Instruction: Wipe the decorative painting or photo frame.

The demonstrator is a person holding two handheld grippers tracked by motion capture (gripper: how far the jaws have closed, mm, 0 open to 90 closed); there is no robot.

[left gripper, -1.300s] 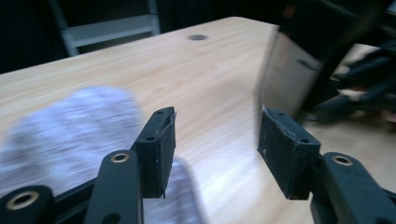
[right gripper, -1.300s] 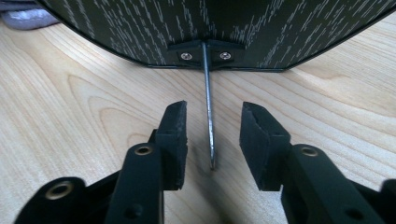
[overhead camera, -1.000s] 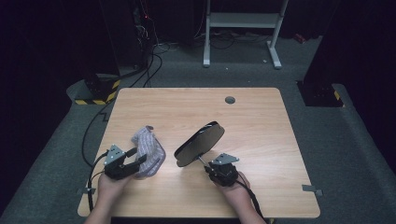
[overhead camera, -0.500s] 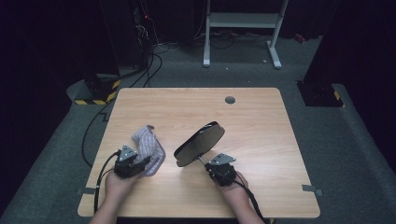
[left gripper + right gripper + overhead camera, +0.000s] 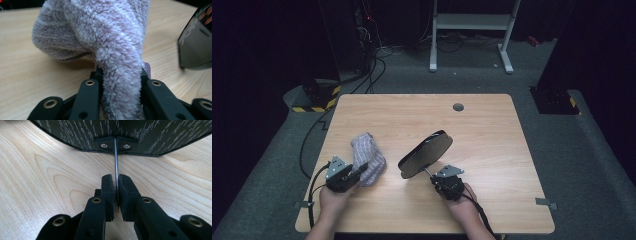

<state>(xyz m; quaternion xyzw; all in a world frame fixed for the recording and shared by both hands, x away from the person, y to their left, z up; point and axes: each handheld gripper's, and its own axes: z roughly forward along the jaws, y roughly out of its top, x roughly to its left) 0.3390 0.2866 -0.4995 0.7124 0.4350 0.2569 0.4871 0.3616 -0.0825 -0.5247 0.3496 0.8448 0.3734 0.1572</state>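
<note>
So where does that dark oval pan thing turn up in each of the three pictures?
High view: the dark pan sits mid-table, tilted, right of the fluffy cloth, its thin wire handle held by the right claw.
Left gripper view: its glossy edge juts in at the right border, beyond the cloth.
Right gripper view: its speckled underside spans the top, handle running down between the jaws.
Shared landmark: the light wooden table.

One fuzzy cloth (image 5: 367, 157), one black paddle (image 5: 425, 153), two hand-held grippers (one per hand).
</note>
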